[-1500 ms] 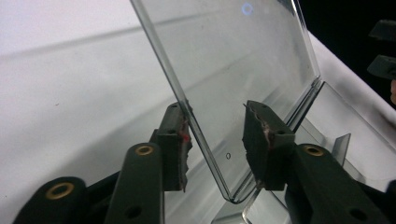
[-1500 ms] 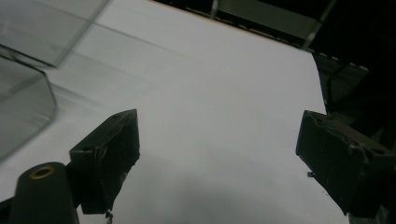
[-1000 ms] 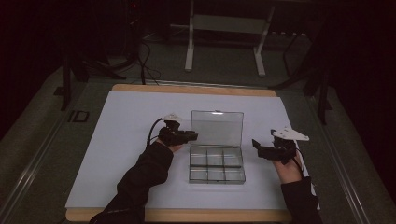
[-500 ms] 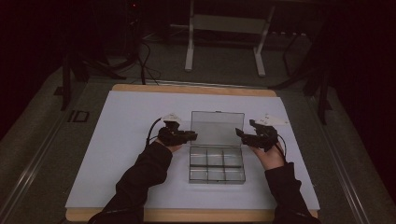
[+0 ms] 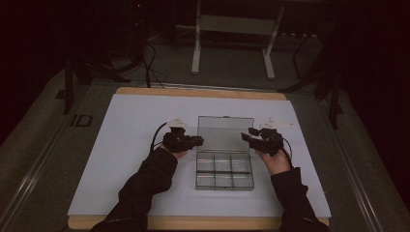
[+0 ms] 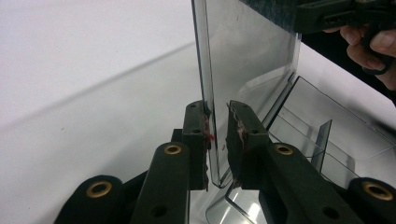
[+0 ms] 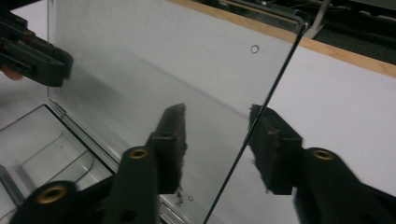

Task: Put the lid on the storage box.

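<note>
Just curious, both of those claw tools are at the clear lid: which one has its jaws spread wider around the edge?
The right gripper: its jaws stand well apart on either side of the lid. The left gripper has its jaws nearly closed on the lid's edge.

Cut off at the bottom edge of the right gripper view: the clear lid (image 7: 154, 88) and tray (image 7: 42, 140). From above, too small to judge contact between lid (image 5: 225, 131) and either hand-held gripper.
</note>
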The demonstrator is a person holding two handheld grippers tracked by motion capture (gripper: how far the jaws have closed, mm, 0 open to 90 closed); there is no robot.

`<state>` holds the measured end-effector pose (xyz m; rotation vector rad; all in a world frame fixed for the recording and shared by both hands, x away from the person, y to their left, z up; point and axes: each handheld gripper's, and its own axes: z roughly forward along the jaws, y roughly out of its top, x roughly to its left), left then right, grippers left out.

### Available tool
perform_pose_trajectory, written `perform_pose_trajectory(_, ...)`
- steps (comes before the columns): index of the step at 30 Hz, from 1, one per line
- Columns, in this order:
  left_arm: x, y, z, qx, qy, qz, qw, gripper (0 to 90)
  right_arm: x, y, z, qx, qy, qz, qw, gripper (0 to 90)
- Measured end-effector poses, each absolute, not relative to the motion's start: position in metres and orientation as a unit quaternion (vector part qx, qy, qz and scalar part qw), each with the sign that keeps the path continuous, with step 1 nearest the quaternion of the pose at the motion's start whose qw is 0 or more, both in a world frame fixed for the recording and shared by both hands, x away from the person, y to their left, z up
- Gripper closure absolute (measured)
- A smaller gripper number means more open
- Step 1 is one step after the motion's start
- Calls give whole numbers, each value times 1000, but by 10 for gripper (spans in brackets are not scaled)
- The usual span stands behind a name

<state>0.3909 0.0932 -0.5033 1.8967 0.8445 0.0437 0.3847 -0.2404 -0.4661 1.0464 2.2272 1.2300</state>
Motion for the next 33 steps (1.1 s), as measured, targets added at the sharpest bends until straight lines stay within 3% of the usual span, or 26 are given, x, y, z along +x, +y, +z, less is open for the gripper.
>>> perform_pose_trajectory(22,380,98,-477,786,339,51,515,823,369,-258,-455,348,803,449,180,773)
perform_pose_trajectory(33,371,101,-473,791,332,53,511,818,357,-264,-454,338,803,461,170,794)
